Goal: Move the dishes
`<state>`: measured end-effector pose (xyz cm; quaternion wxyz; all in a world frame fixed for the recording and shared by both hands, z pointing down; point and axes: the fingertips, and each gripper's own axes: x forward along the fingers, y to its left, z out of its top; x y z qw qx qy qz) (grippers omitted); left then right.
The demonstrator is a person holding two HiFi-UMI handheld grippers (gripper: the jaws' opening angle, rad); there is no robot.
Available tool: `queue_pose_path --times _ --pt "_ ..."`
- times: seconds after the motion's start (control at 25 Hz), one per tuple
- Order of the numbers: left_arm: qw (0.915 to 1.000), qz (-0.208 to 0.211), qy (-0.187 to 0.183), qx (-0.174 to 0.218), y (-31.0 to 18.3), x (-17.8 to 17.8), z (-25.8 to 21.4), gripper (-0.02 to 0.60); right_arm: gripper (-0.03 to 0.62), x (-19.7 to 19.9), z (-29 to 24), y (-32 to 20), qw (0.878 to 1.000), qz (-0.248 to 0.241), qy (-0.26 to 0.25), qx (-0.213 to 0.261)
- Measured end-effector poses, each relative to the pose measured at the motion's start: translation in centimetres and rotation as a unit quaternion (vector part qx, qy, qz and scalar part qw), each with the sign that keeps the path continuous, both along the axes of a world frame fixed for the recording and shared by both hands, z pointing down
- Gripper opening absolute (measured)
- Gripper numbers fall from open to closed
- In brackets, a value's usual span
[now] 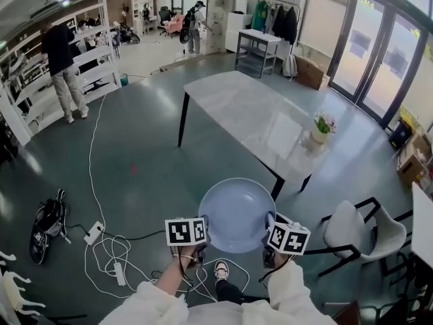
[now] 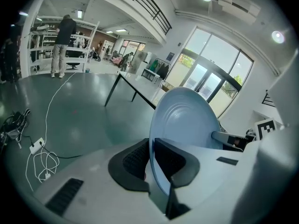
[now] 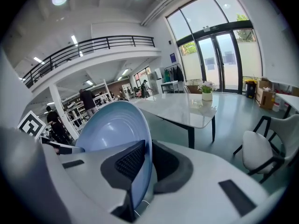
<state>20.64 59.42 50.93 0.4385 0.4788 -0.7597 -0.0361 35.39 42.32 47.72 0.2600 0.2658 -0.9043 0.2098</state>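
- Above the green floor [image 1: 135,168], just short of the table's [image 1: 243,107] near end, we hold one pale blue plate [image 1: 237,212] in the air, round, its hollow face toward us in the head view.
- Left gripper [image 2: 152,164]: jaws pinched on the plate's left rim, one dark pad against each face.
- Right gripper [image 3: 142,164]: jaws clamped on the opposite rim, likewise a pad on each side.
- Table: pale stone-look top, dark legs; one potted plant [image 1: 322,127] stands near its right edge.
- Chair [image 1: 352,232]: white seat, black frame, on our right of the plate.
- Cables [image 1: 111,252]: white, lying in loose loops on the floor at our left.
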Motion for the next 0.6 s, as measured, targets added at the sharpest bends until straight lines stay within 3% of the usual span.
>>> queue_pose_path --times 0.6 --pt "0.9999 -0.014 0.01 -0.001 -14.3 -9.8 -0.2 0.031 0.094 -10.5 -0.4 -14.8 1.0 -0.021 0.013 -0.003"
